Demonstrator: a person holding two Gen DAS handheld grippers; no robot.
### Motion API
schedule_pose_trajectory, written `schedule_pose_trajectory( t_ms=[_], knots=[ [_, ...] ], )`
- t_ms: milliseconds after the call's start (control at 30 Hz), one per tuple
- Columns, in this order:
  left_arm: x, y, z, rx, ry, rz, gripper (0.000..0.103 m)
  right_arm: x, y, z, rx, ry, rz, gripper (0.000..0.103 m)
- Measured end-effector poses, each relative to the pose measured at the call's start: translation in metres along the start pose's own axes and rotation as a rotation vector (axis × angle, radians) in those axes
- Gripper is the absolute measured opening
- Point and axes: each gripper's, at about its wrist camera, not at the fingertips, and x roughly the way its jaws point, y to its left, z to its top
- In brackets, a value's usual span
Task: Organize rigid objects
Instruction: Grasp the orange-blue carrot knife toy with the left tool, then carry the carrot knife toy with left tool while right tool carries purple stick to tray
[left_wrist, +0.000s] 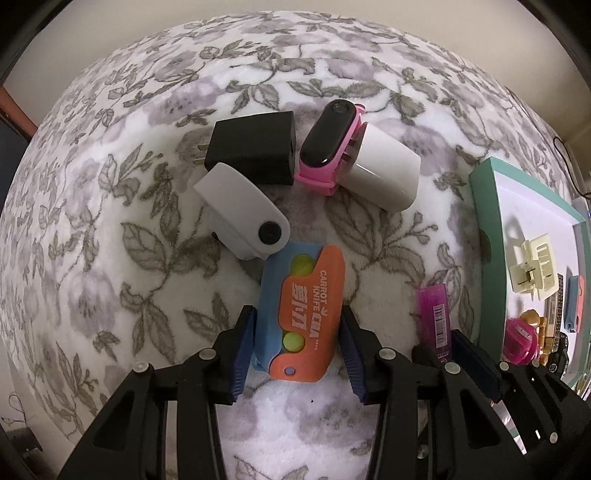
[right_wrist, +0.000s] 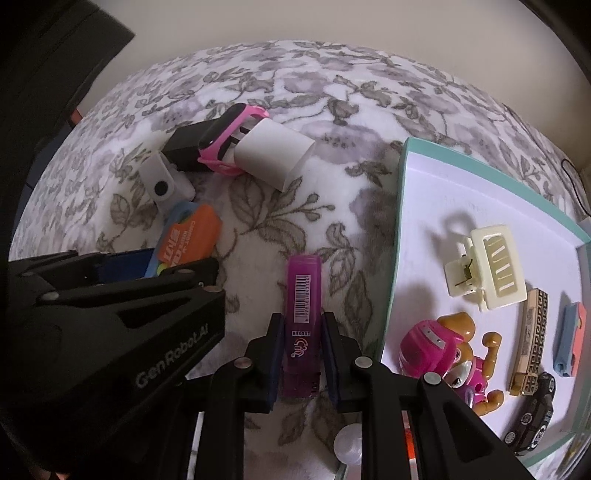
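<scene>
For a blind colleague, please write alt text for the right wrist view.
The right tongs are closed on a purple tube that lies on a flowered blanket. To the right, a white tray holds a hair clip, a toy dog and a toy car; at the left, the left tongs straddle an orange toy knife.

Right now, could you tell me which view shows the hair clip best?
The right wrist view: the hair clip lies whole and large in the tray. The left wrist view shows it small and squeezed at the edge.

Floral blanket (left_wrist: 110, 221) carries: black charger (left_wrist: 255, 147), 2 white plugs, pink watch (left_wrist: 325, 144), carrot knife toy (left_wrist: 303, 310), purple tube (right_wrist: 301, 325); tray (right_wrist: 402, 221) at right.
</scene>
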Motion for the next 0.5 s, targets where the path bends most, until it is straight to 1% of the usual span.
schedule_pose_trajectory(
  t_ms=[67,233,333,467,500],
  knots=[
    [-0.003,0.003,0.000,-0.007,0.007,-0.006,0.046,-0.002,-0.001,0.000,0.007,0.000,0.014,0.022],
    [-0.008,0.012,0.001,-0.047,0.021,-0.050,0.045,-0.012,-0.002,0.003,0.016,-0.020,0.047,0.022],
    [-0.016,0.018,0.002,-0.067,0.003,-0.085,0.045,-0.019,-0.006,0.006,0.032,-0.037,0.065,0.022],
    [-0.035,0.023,0.005,-0.078,-0.042,-0.113,0.044,-0.036,-0.010,0.010,0.051,-0.083,0.090,0.022],
    [-0.039,0.024,0.006,-0.081,-0.051,-0.123,0.042,-0.040,-0.011,0.011,0.055,-0.093,0.093,0.022]
  ],
)
